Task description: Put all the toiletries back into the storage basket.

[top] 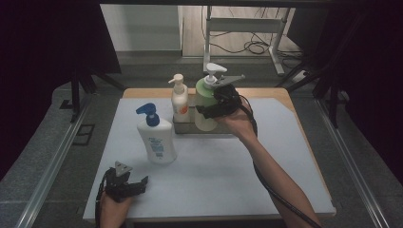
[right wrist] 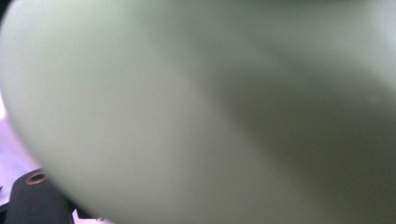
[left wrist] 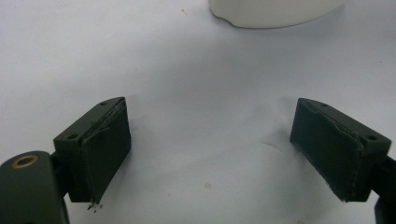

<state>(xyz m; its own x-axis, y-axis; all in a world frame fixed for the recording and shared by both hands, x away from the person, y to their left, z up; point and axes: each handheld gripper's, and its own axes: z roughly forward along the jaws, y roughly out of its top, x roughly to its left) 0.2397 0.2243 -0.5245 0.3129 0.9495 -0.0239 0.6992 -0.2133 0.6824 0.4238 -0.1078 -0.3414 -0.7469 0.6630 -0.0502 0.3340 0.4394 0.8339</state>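
Observation:
A pale green pump bottle (top: 203, 92) stands upright at the right end of a small grey tray (top: 183, 127) at the back of the table. My right gripper (top: 205, 112) reaches it from the right with a jaw on each side, shut on its body. The right gripper view has the green bottle (right wrist: 210, 116) pressed close against the lens, blurred. My left gripper (top: 141, 182) rests on the mat at the front left, open, with bare mat between its pads (left wrist: 107, 149). Just beyond my left gripper (left wrist: 210, 158) lies the base of the white bottle (left wrist: 275, 11).
A white bottle with a blue pump (top: 157, 137) stands on the white mat (top: 214, 166), left of centre. A slim cream bottle with an orange label (top: 179, 102) stands in the tray's left end. Dark stands flank the table.

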